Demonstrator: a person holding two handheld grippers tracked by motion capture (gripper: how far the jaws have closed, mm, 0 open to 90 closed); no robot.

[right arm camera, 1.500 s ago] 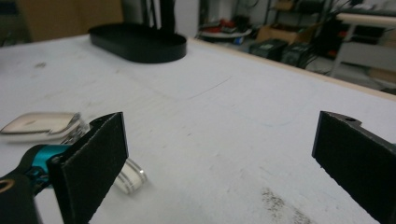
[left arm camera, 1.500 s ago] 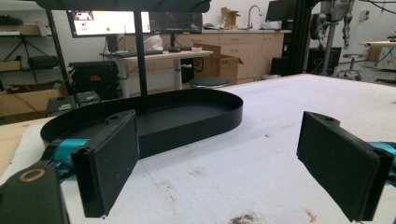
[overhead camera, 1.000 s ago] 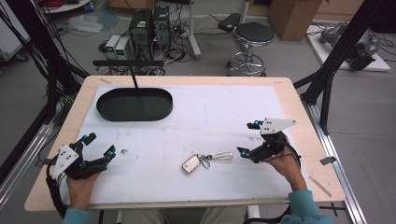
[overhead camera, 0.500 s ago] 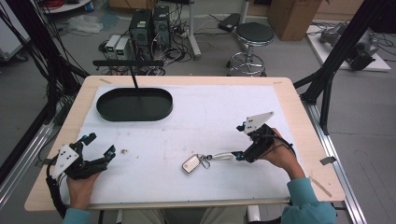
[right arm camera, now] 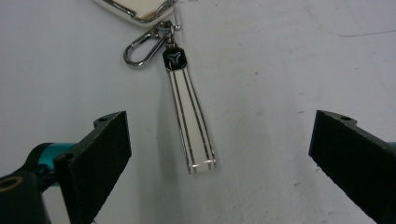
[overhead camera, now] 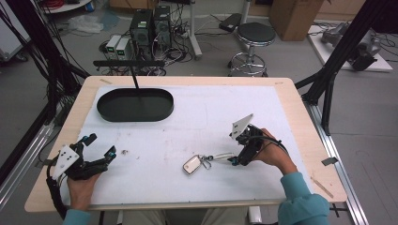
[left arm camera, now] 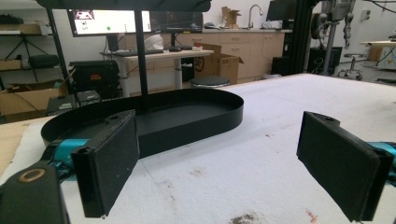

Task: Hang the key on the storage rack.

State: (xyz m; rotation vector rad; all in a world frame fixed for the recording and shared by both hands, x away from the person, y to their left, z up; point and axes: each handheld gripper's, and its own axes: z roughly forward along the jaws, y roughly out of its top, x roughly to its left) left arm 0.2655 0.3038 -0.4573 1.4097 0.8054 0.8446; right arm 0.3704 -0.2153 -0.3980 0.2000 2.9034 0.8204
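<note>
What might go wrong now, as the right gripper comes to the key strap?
1. The strap lies flat and thin on the white mat; the open right gripper may close over it and slip off.
2. A strap grip leaves the key fob and carabiner dangling, so they may swing.

The tray (overhead camera: 135, 105) sits far left on the table (overhead camera: 291, 103) — the key fob (overhead camera: 192, 164) near the front, its strap (overhead camera: 221, 156) to its right

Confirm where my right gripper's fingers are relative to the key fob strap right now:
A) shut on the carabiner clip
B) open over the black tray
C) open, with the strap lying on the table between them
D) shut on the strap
C: in the right gripper view the right gripper is spread wide, with the strap lying flat and untouched on the white table cover between its fingers.
</note>
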